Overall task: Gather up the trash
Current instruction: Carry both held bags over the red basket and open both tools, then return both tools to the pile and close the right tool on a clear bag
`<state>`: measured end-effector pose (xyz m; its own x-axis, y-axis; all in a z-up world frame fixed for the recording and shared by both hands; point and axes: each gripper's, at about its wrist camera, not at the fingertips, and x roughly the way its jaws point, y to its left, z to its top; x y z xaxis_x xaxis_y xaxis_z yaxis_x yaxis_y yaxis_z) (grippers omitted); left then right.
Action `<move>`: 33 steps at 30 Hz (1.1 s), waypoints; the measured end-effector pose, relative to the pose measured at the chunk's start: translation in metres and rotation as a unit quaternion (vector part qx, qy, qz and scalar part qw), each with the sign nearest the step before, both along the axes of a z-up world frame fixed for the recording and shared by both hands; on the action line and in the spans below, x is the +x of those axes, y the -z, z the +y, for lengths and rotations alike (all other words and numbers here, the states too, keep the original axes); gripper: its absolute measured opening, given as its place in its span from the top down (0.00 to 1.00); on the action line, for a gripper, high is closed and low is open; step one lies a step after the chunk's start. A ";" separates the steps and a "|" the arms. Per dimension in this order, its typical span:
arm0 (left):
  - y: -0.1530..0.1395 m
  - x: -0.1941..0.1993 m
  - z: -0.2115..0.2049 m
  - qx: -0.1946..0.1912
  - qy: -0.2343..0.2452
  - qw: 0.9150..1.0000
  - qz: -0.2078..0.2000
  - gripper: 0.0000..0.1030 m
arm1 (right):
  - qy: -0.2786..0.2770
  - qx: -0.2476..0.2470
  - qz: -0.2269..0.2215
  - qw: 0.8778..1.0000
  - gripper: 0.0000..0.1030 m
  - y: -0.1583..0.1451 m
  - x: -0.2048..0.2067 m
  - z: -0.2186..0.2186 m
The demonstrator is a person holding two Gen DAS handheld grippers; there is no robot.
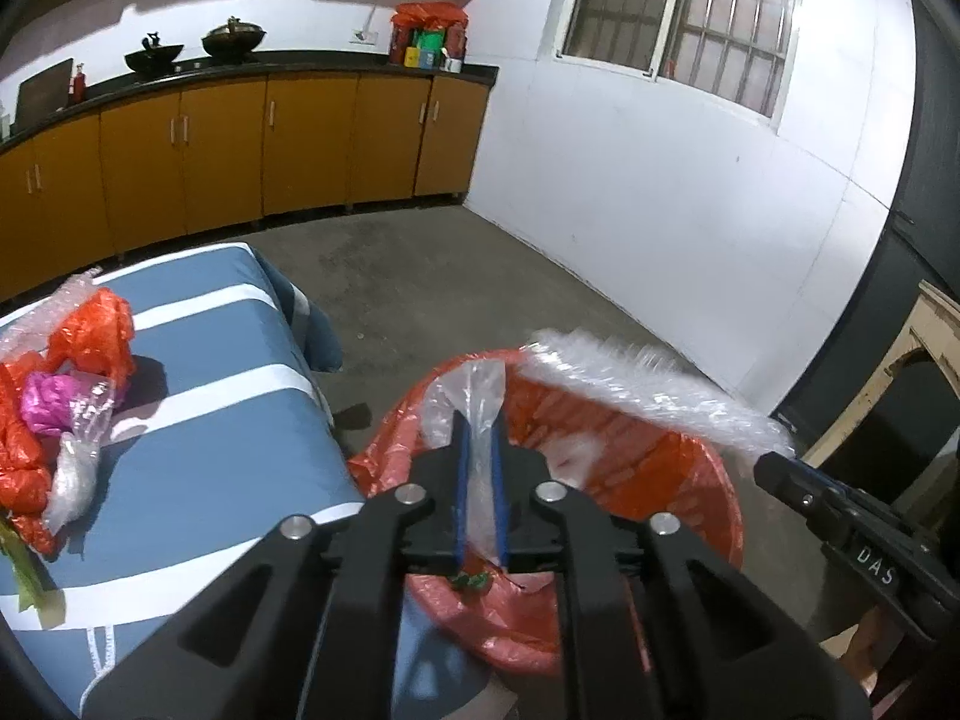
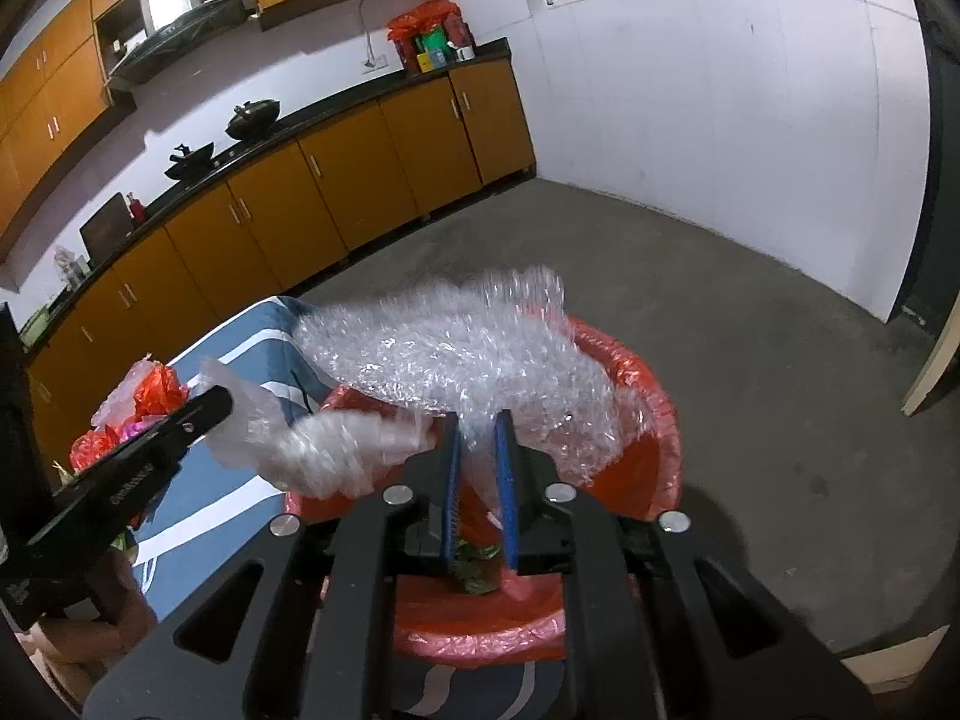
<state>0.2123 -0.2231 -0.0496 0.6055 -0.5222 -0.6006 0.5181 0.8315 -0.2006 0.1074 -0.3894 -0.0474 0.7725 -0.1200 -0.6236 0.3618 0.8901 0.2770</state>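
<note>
Dropping two plastic scraps into the red-lined bin

Item 1. Left gripper (image 1: 480, 438): jaws narrow, pinched on a clear plastic bag (image 1: 474, 396). The bag stands up between the blue pads and droops forward past the tips. Directly ahead of and below the tips lies the bin with red liner (image 1: 630, 450).

Item 2. Right gripper (image 2: 480, 426): jaws narrow, clamped on a sheet of bubble wrap (image 2: 456, 348). The sheet spreads broadly ahead of the tips and to their left, over the far rim of the bin; some of it appears to overhang the rim on the table side.

Item 3. Bin contents: a small green scrap (image 2: 474, 576) is visible beneath the right jaws.

Item 4. Remaining trash (image 1: 54, 396): a heap of orange, pink and clear plastic on the blue-and-white striped table (image 1: 228, 432), well to the left of the left gripper.

Handling notes (judgement). Both loads are light and springy. Lower each pair of tips inside the liner's rim before opening, so nothing drifts outside. The bubble wrap is wider than the opening looks from here; bring it toward the centre and push downward before releasing, or it may perch on the rim. Release the bag second, on top, to help hold the wrap in. Avoid snagging the thin liner with the jaw tips.
</note>
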 end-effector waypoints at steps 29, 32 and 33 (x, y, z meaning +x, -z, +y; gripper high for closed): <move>-0.016 -0.010 0.143 0.036 -0.162 0.984 -0.065 0.40 | -0.047 -0.069 -0.027 0.996 0.46 -0.024 0.034 0.063; -0.019 -0.014 0.175 0.043 -0.196 0.976 -0.079 0.37 | -0.065 -0.073 -0.035 0.995 0.46 -0.028 0.047 0.083; -0.020 -0.016 0.184 0.046 -0.206 0.974 -0.084 0.35 | -0.075 -0.074 -0.039 0.994 0.46 -0.029 0.053 0.093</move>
<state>0.1966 -0.0389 -0.0301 0.8457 -0.1628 -0.5082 0.1553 0.9862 -0.0576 0.1609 -0.2965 -0.0182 0.8337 -0.0859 -0.5455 0.2047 0.9655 0.1608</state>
